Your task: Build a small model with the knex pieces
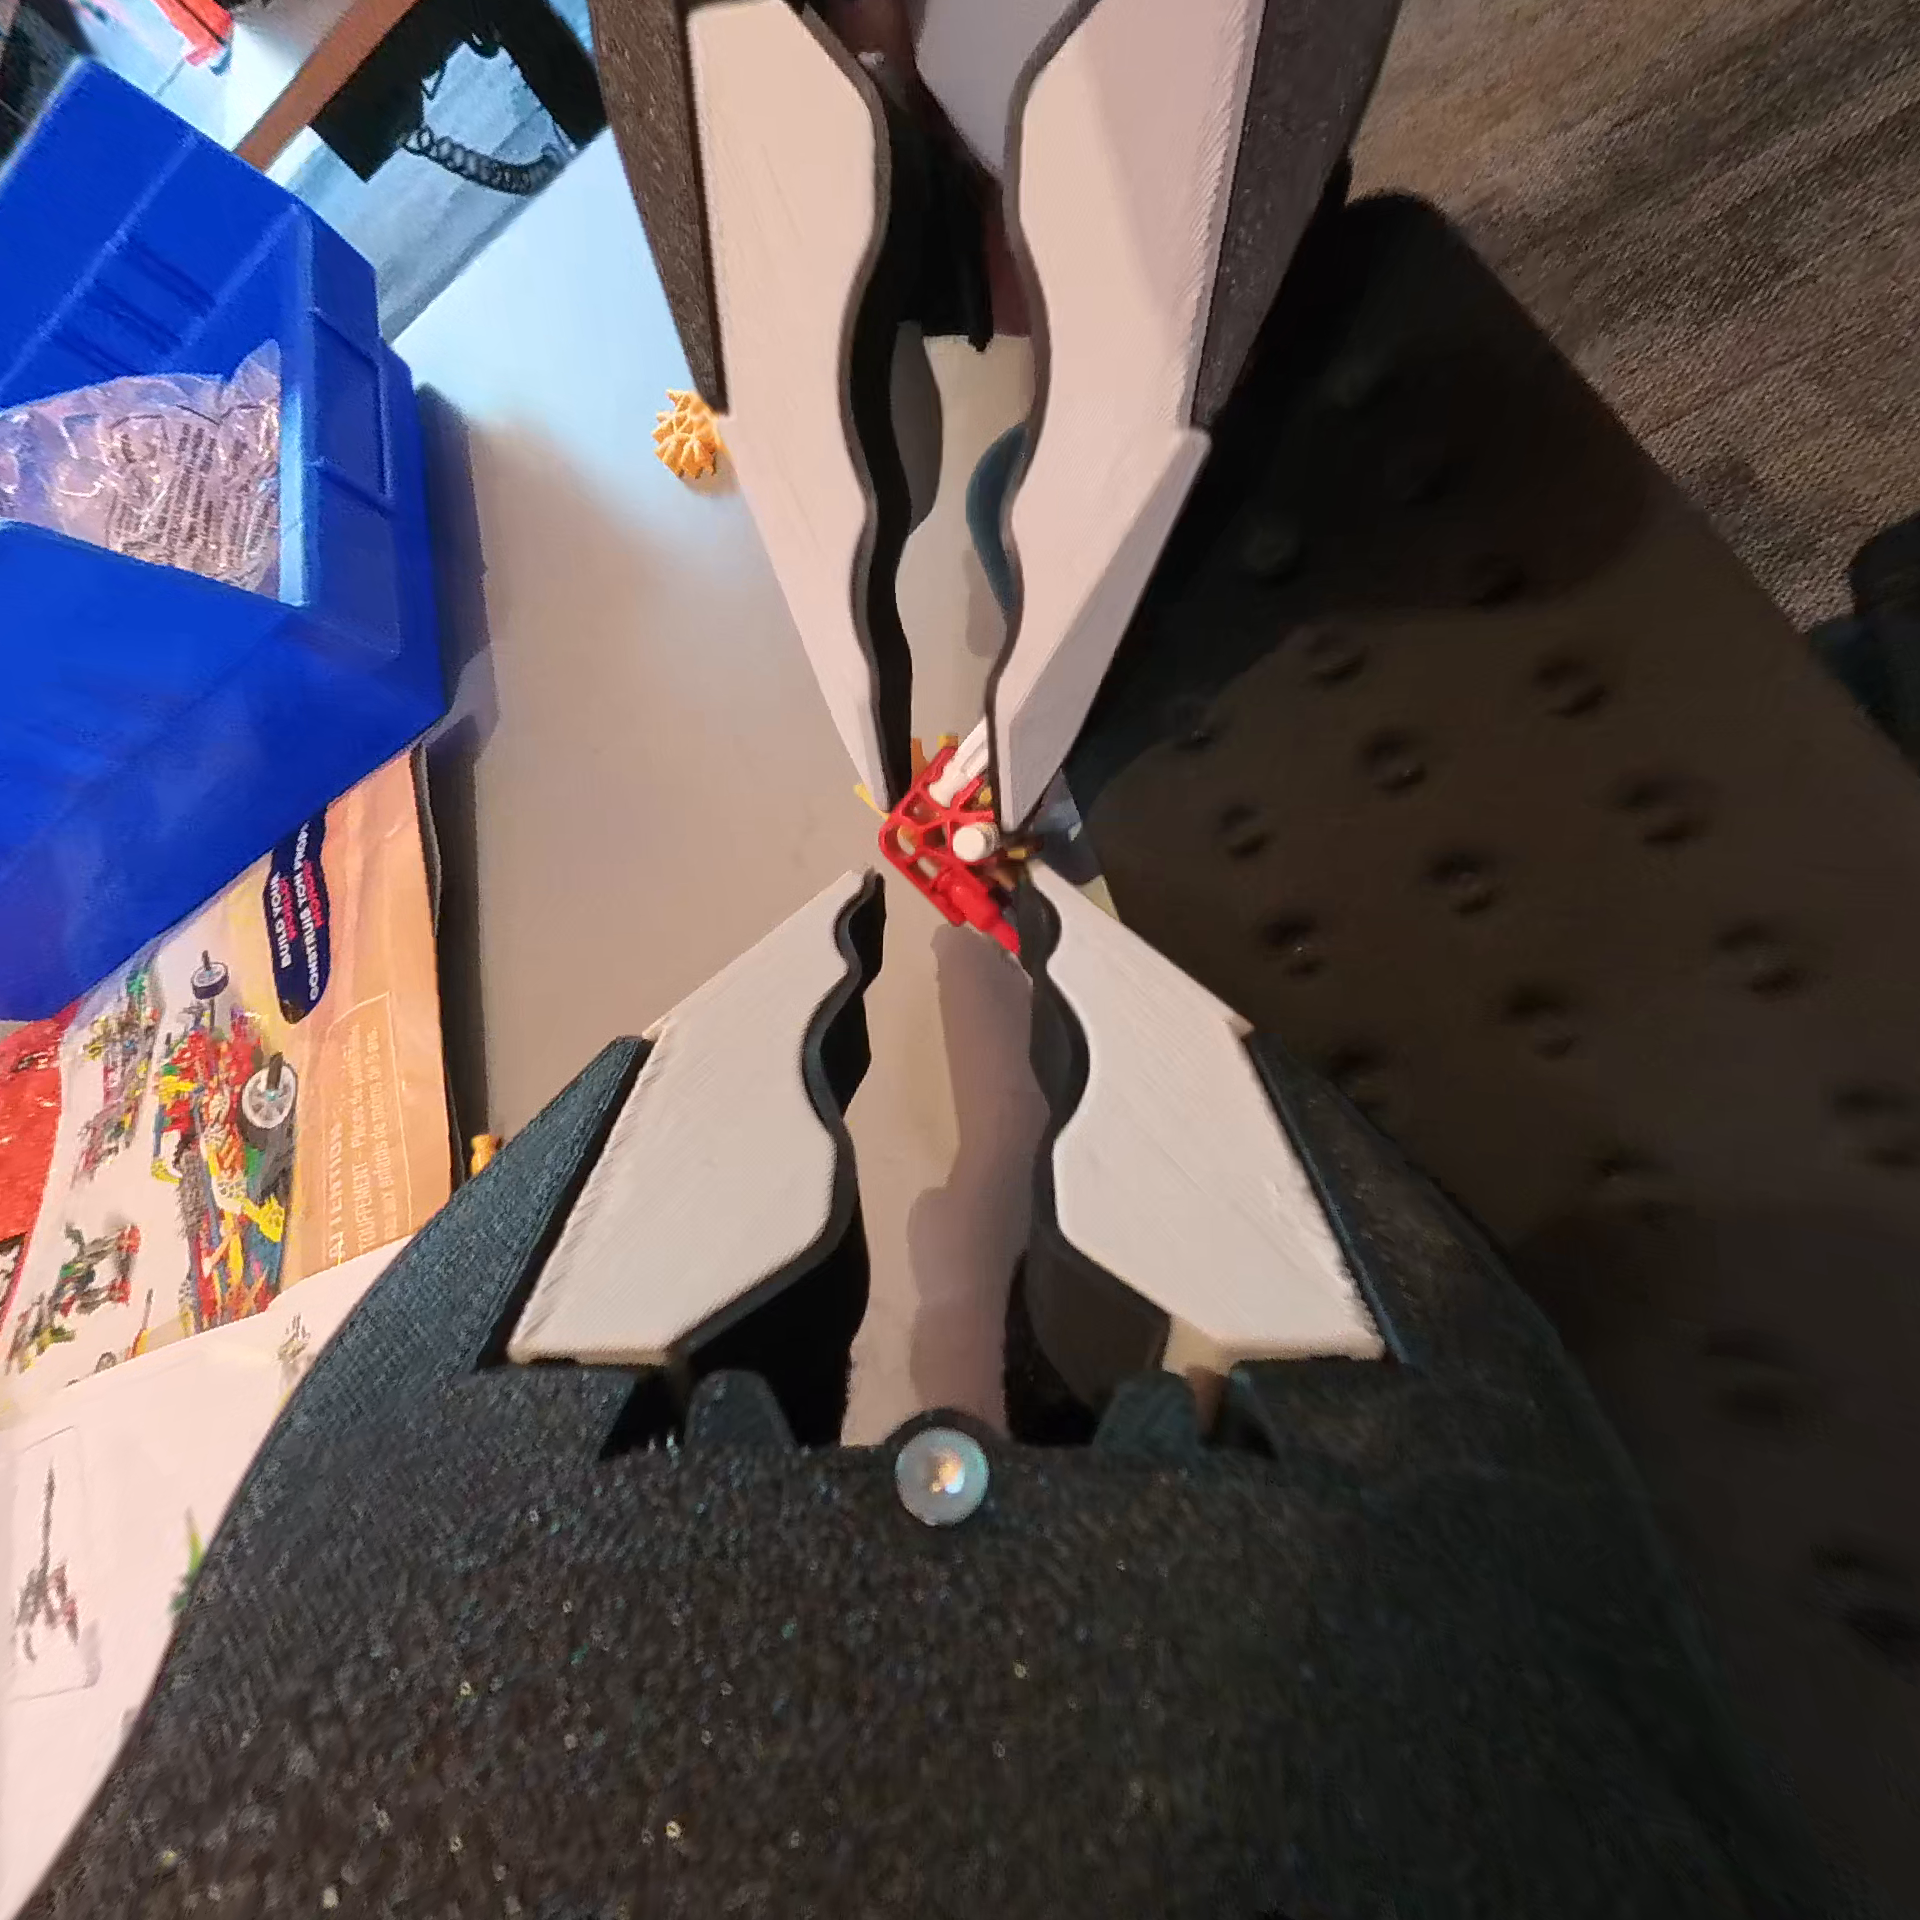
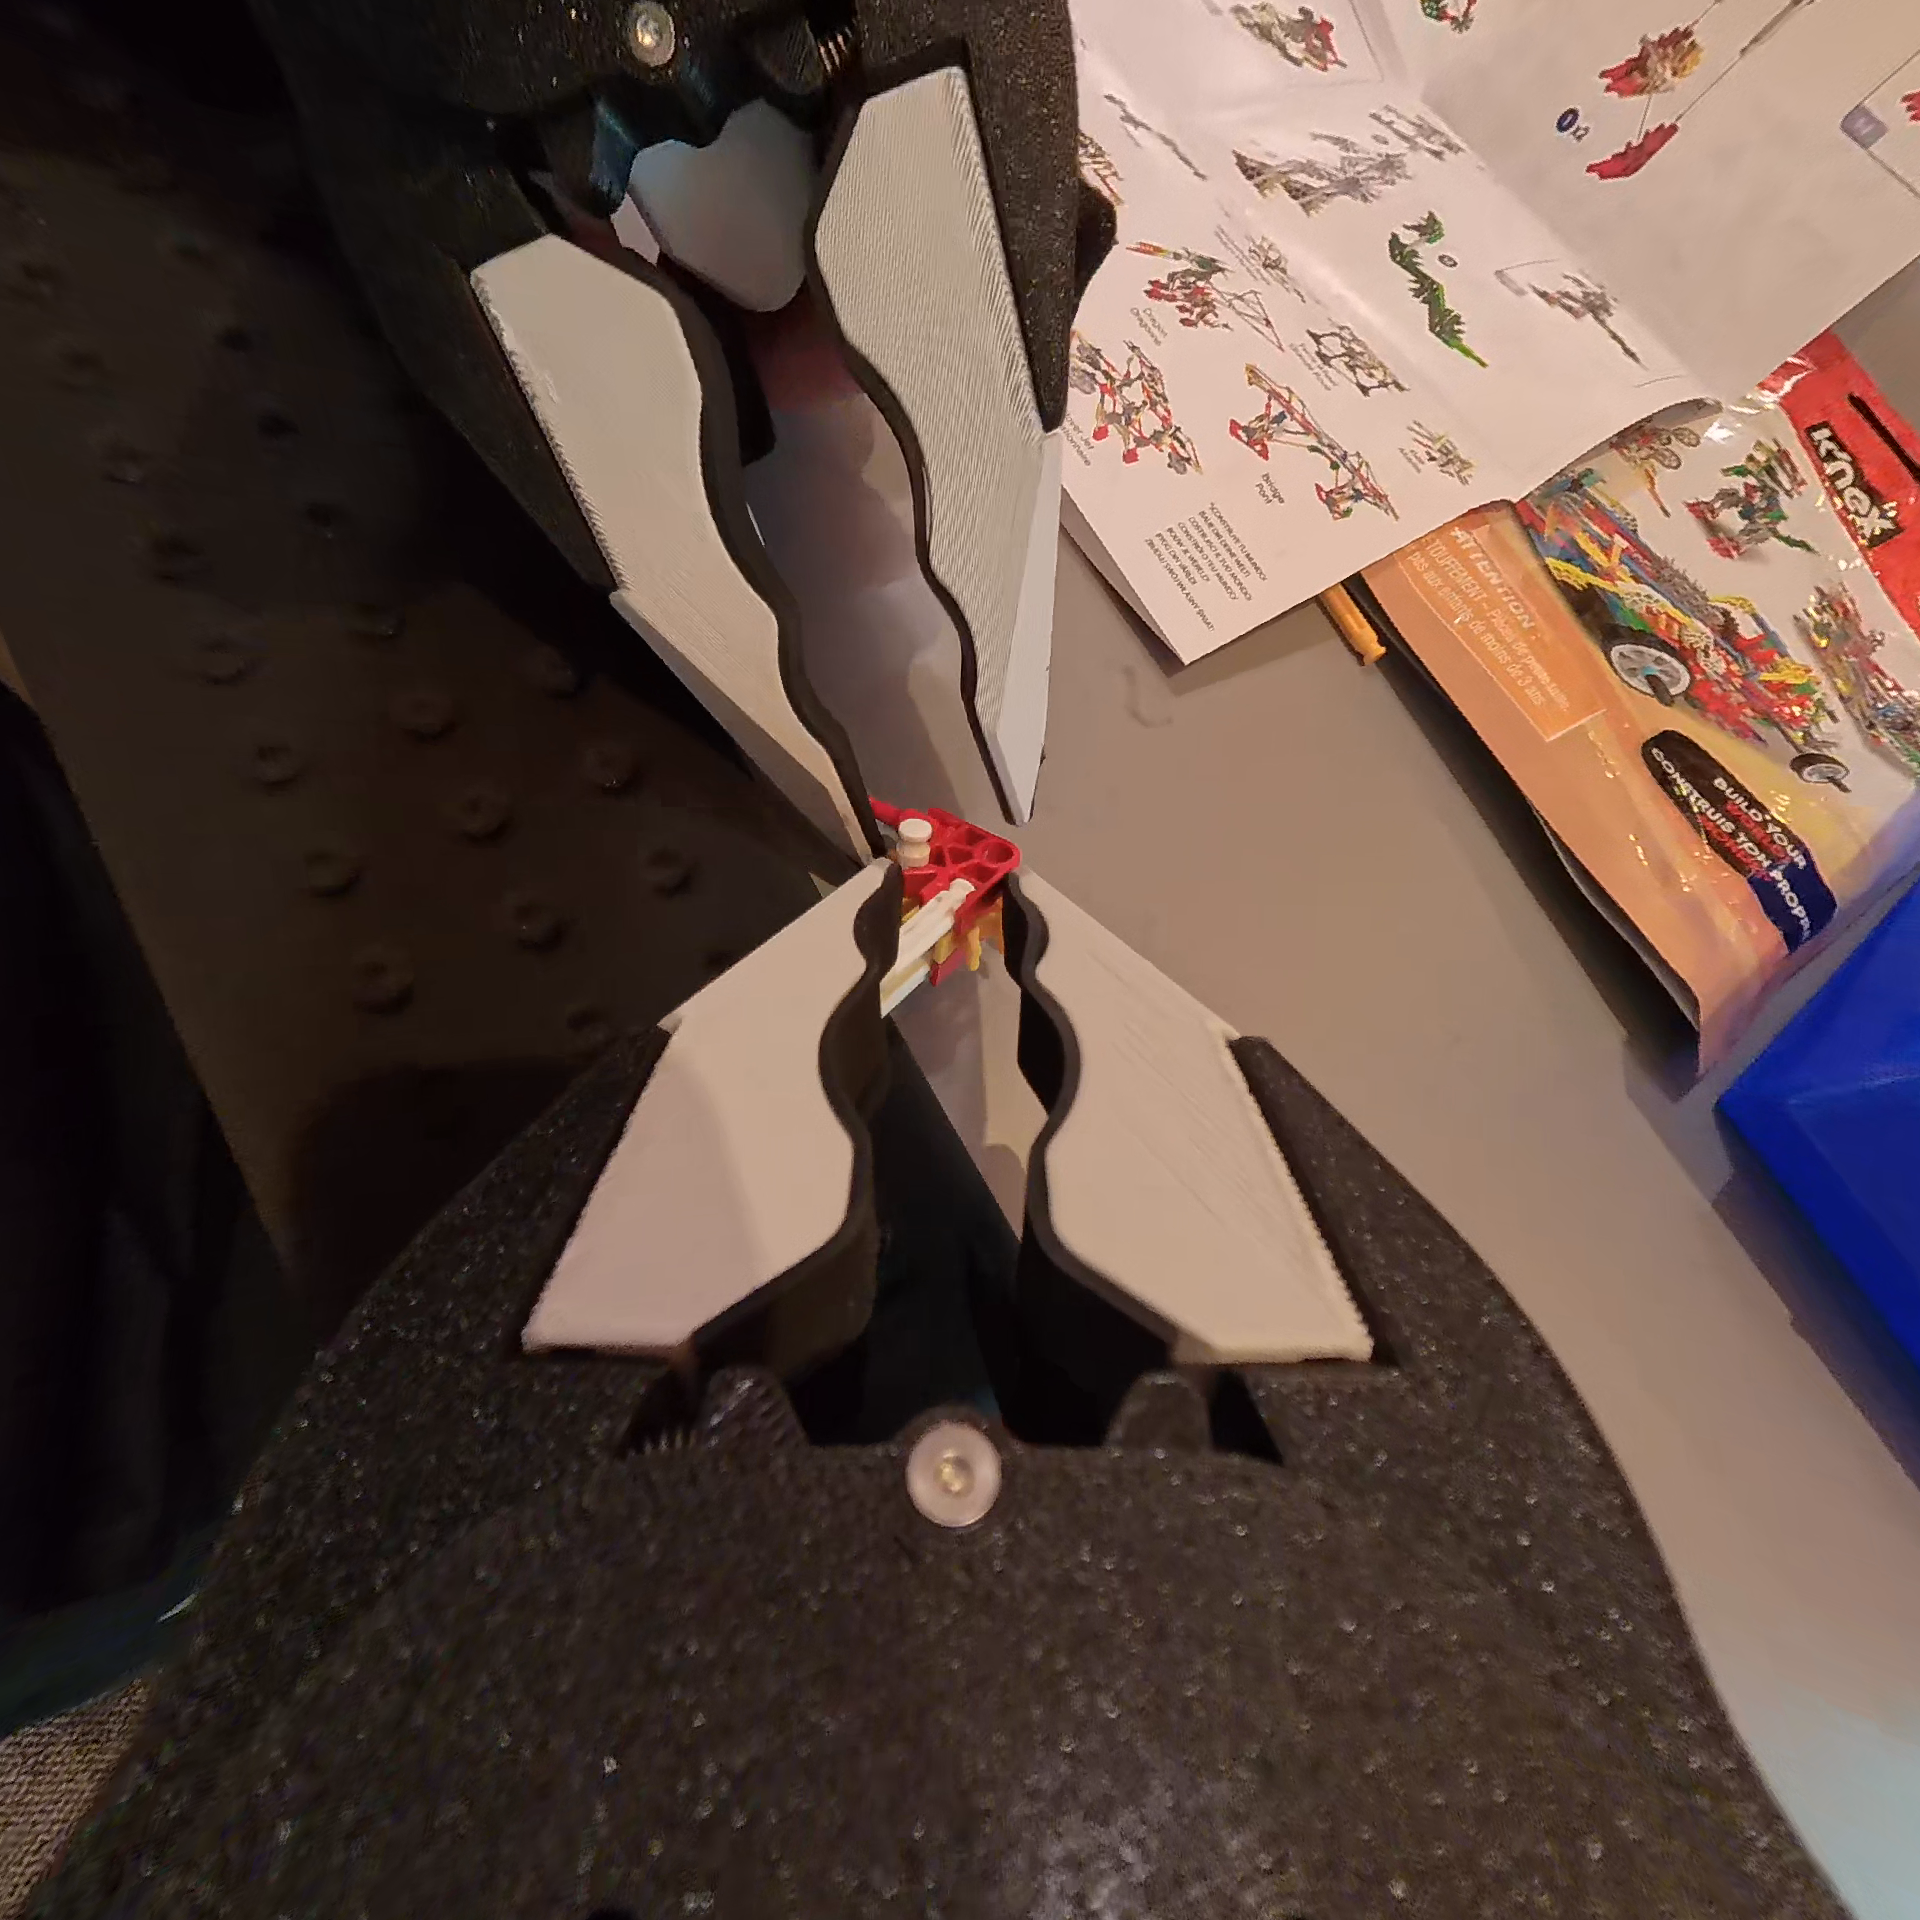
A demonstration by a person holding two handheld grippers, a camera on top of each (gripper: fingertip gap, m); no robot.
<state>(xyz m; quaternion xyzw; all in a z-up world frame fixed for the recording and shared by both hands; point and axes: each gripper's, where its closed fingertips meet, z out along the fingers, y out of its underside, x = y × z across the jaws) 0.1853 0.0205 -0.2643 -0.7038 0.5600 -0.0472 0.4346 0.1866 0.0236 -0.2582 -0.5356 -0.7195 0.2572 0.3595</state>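
Observation:
A small red connector (image 1: 928,840) with a white rod (image 1: 971,753) and yellow bits plugged into it hangs between the two grippers, just above the grey table (image 1: 665,727). My left gripper (image 1: 951,896) comes in from below and is shut on the red connector's lower end. My right gripper (image 1: 951,805) faces it from above, tips nearly touching mine. In the right wrist view, my right gripper (image 2: 951,881) is shut on the white rods (image 2: 914,961) behind the red connector (image 2: 971,847). The left gripper (image 2: 935,829) pinches that connector from the far side.
A blue bin (image 1: 187,644) holding a clear plastic bag stands beside the table's far side (image 2: 1849,1101). An orange toy package (image 2: 1662,748) and a white instruction sheet (image 2: 1351,312) lie flat. A yellow snowflake connector (image 1: 686,434) lies loose. A black dimpled surface (image 1: 1507,831) borders the table. My left and right fingertips are right by each other. Both grippers' tips are roughly 20 cm from the orange toy package (image 2: 1662,748). The left camera catches it too, in the left wrist view (image 1: 309,1003).

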